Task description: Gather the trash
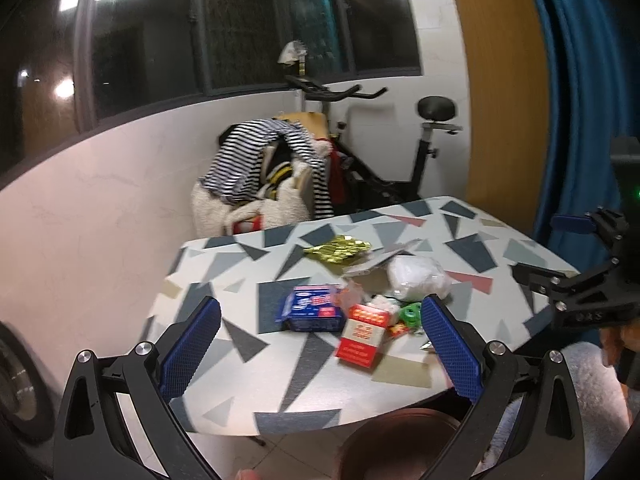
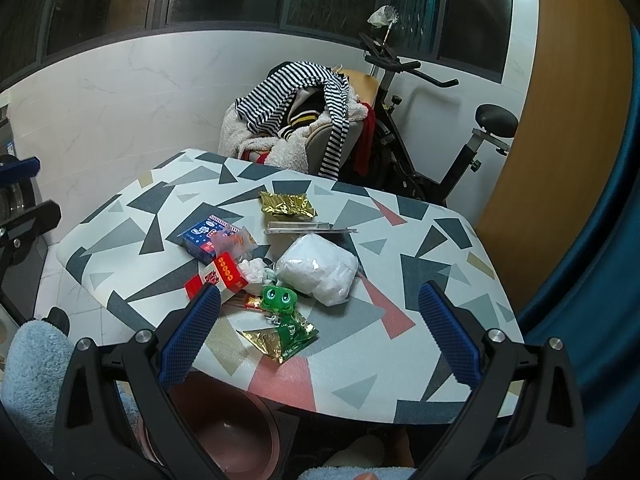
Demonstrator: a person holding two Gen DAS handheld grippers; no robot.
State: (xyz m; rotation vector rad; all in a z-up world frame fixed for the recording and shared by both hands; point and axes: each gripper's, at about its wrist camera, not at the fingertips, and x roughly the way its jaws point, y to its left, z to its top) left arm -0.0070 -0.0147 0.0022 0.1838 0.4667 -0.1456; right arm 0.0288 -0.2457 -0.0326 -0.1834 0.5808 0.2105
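Note:
Trash lies in a loose pile on a small table [image 1: 240, 280] [image 2: 420, 340] with a triangle-patterned top. I see a blue packet [image 1: 310, 309] [image 2: 204, 238], a red and white carton [image 1: 362, 336] [image 2: 224, 276], a white plastic bag [image 1: 416, 276] [image 2: 320, 270], a gold wrapper [image 1: 336, 249] [image 2: 286, 204], and a green wrapper [image 1: 412, 315] [image 2: 280, 300]. A gold and green packet [image 2: 280, 338] lies nearest the right gripper. My left gripper [image 1: 320, 350] is open and empty over the near edge. My right gripper [image 2: 320, 330] is open and empty above the pile. It also shows in the left wrist view [image 1: 576, 280].
A brown round bin [image 1: 400, 444] [image 2: 224, 436] stands on the floor below the table's near edge. A chair heaped with clothes [image 1: 264, 172] [image 2: 304, 120] and an exercise bike [image 1: 400, 140] [image 2: 440, 132] stand behind the table. A blue curtain [image 1: 580, 100] hangs at the right.

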